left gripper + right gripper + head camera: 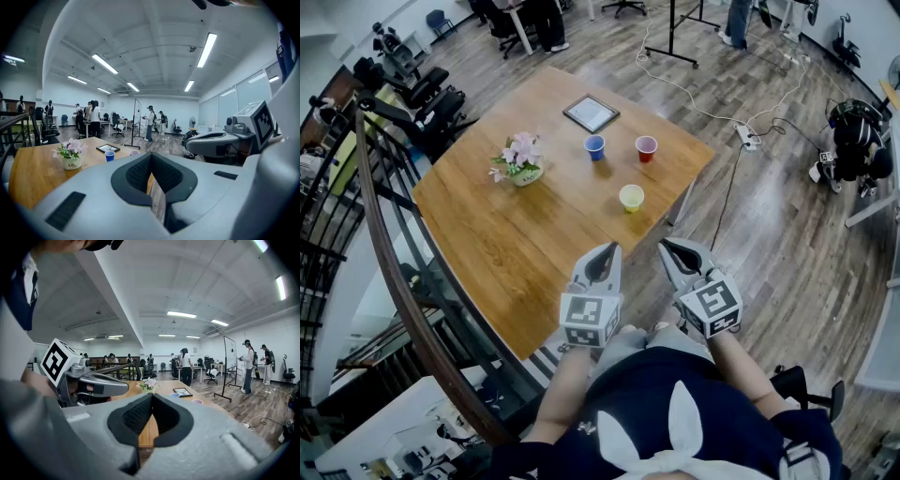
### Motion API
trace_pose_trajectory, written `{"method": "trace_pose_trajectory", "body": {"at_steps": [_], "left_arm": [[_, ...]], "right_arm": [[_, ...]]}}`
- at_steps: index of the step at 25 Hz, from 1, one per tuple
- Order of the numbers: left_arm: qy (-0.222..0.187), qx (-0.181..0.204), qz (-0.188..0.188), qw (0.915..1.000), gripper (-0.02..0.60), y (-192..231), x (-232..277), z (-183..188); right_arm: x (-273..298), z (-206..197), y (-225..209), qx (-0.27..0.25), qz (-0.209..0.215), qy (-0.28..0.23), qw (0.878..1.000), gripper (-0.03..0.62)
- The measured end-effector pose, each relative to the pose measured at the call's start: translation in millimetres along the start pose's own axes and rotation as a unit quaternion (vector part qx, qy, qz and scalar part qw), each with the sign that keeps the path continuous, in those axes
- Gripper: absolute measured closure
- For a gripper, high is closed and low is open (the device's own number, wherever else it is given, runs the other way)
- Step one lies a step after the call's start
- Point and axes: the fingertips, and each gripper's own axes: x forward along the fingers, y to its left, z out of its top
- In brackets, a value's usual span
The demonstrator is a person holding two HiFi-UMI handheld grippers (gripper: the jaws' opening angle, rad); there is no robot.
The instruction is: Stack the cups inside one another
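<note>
On the counter (516, 234), blue cup (594, 146), red cup (646, 148) and yellow cup (631, 198) stand apart, none nested; left gripper (607, 253) and right gripper (671, 249) hover short of them, fingers (136, 416) closed, empty.

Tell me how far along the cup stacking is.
Done: nothing; the blue cup, red cup and yellow cup stand apart on the table. In hand: nothing; left tongs and right tongs are shut, empty. Left: all the stacking.

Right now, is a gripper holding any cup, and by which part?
Nothing is held. The left gripper and right gripper are shut and empty; the blue cup, red cup and yellow cup stand on the table.
</note>
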Motion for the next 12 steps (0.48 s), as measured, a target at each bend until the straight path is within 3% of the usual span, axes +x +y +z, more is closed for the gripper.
{"method": "trace_pose_trajectory", "body": {"at_steps": [12], "left_arm": [[0.022, -0.004, -0.011, 0.9997, 0.565, 20.9, -6.2, -29.6]], "right_arm": [[17.9, -20.1, 11.4, 0.008, -0.047, 0.012, 0.999, 0.595]]}}
